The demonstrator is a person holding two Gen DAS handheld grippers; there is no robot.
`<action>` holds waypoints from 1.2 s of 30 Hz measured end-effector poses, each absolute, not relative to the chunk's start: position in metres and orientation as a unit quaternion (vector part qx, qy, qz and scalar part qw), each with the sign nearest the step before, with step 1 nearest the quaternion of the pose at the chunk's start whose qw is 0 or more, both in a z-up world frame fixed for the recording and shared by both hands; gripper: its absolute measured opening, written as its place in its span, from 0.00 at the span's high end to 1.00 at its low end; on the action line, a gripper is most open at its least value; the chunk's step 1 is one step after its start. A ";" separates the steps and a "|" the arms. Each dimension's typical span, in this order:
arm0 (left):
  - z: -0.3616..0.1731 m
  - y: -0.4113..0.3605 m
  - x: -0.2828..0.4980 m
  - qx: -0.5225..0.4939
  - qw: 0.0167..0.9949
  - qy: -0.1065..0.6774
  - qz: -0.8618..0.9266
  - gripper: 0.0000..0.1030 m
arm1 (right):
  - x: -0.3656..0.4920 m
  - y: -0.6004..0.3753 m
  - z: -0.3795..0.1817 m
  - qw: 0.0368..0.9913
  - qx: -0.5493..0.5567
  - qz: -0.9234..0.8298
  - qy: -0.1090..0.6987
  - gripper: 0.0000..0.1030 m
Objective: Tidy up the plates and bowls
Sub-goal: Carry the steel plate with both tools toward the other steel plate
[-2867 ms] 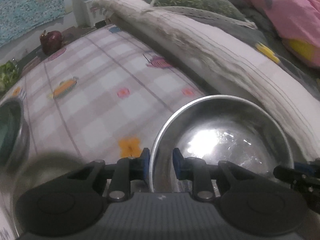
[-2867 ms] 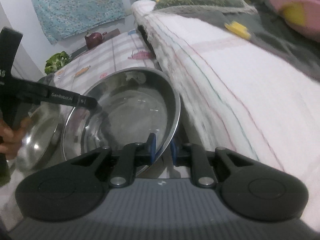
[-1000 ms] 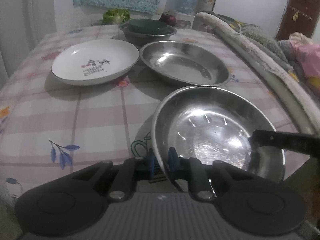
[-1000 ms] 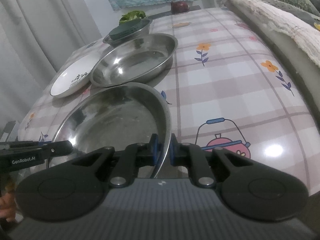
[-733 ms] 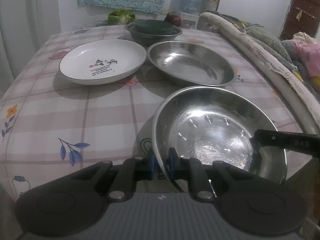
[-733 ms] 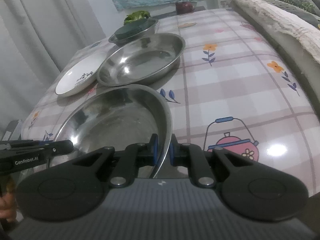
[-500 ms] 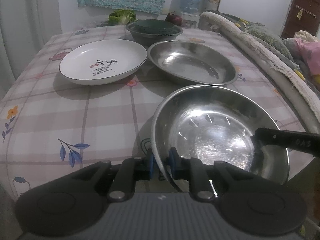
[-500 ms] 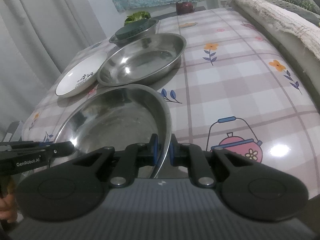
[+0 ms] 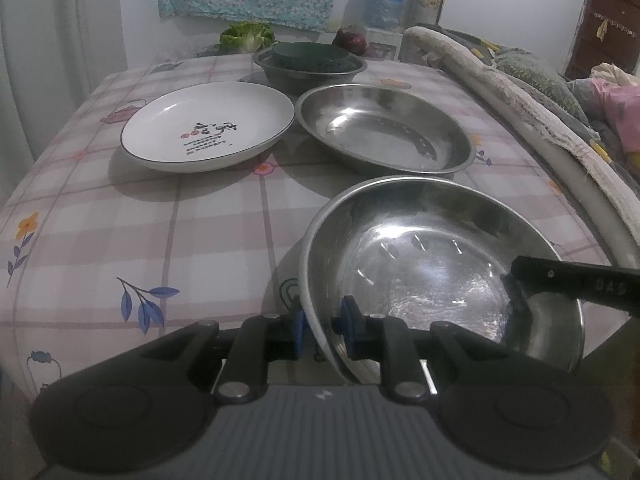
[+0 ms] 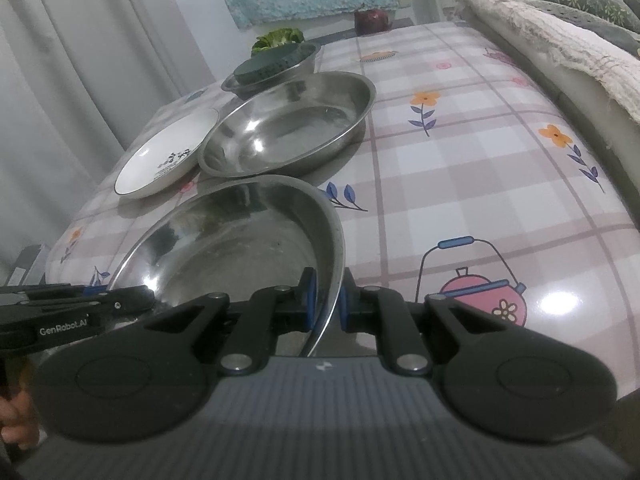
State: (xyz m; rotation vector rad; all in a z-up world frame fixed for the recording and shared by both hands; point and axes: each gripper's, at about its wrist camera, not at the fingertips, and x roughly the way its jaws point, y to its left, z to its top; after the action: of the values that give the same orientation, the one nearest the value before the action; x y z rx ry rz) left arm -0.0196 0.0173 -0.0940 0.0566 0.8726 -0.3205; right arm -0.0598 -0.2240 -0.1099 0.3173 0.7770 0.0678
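Observation:
A wide steel bowl (image 9: 432, 272) (image 10: 240, 248) sits at the near edge of the checked table (image 9: 120, 220). My left gripper (image 9: 323, 326) straddles its near-left rim; the blue pads stand slightly off the metal. On the opposite rim my right gripper (image 10: 324, 300) is shut, and its finger (image 9: 560, 280) shows over the bowl in the left wrist view. Behind lie a second steel plate (image 9: 384, 132) (image 10: 288, 124), a white printed plate (image 9: 208, 128) (image 10: 168, 160), and a steel bowl holding a dark green bowl (image 9: 310, 64) (image 10: 272, 66).
Rolled bedding (image 9: 520, 112) runs along the table's right side. A leafy green vegetable (image 9: 246, 36) and a dark red round object (image 9: 352, 38) sit at the far end. Curtains (image 10: 80, 80) hang on the left. A hand (image 10: 16, 412) holds the left gripper.
Both grippers carried the steel bowl from beside the bedding to the table's near edge. In the last second the left pads spread a little off the rim; the right ones stayed shut.

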 end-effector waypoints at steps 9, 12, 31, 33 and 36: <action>-0.089 0.015 -0.025 0.030 0.896 0.414 -0.158 0.81 | -0.065 -0.225 -0.106 0.915 0.153 0.031 0.372 0.89; -0.087 0.015 -0.027 0.032 0.898 0.410 -0.158 0.81 | -0.066 -0.225 -0.104 0.916 0.153 0.030 0.370 0.89; -0.100 0.015 -0.015 0.026 0.893 0.417 -0.165 0.81 | -0.059 -0.229 -0.116 0.916 0.164 0.032 0.365 0.88; -0.100 0.015 -0.012 0.025 0.893 0.418 -0.166 0.81 | -0.058 -0.229 -0.117 0.917 0.163 0.033 0.363 0.88; -0.101 0.014 -0.010 0.027 0.895 0.414 -0.165 0.80 | -0.055 -0.229 -0.118 0.918 0.162 0.031 0.360 0.88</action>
State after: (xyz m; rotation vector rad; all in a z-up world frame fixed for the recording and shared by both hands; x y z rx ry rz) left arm -0.0098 0.0140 -0.1009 0.0558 0.8591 -0.3430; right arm -0.0551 -0.2290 -0.1178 0.3333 0.7401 0.0643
